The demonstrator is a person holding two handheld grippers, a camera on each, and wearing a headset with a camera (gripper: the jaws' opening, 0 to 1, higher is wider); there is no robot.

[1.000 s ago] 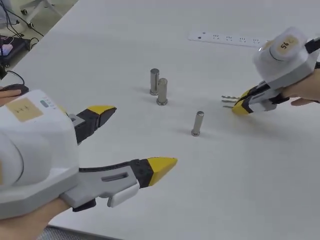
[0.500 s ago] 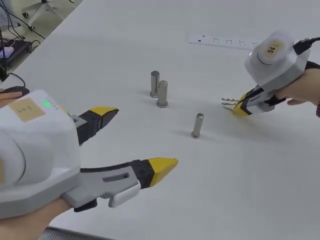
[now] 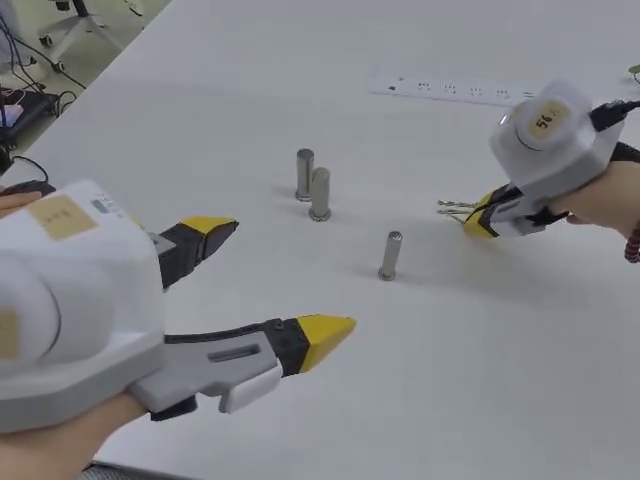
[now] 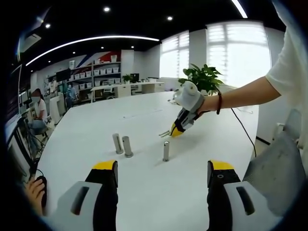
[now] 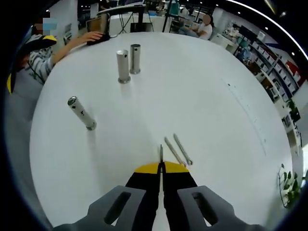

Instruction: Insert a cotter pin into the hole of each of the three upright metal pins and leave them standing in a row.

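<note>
Three upright metal pins stand on the white table: two close together (image 3: 305,174) (image 3: 320,193) and one apart (image 3: 391,255). My left gripper (image 3: 270,285) hovers open at the near left, its jaws wide apart and nothing between them; ahead of it stand the pins (image 4: 127,146) (image 4: 166,150). My right gripper (image 3: 478,222) is low at the right, shut on a thin cotter pin (image 5: 161,153) that sticks out between its jaws. Two more cotter pins (image 5: 179,149) lie just beyond its tip, and their ends show on the table (image 3: 450,208).
A white power strip (image 3: 450,88) lies at the far side of the table. A hand on a mouse (image 3: 18,190) rests at the left edge. A person sits at a laptop (image 5: 96,24) beyond the pins. A potted plant (image 4: 204,77) stands behind.
The right gripper's body has tilted a little more upright while its tip stays by the cotter pins. The head view has shifted slightly. The left gripper stays as it was.
</note>
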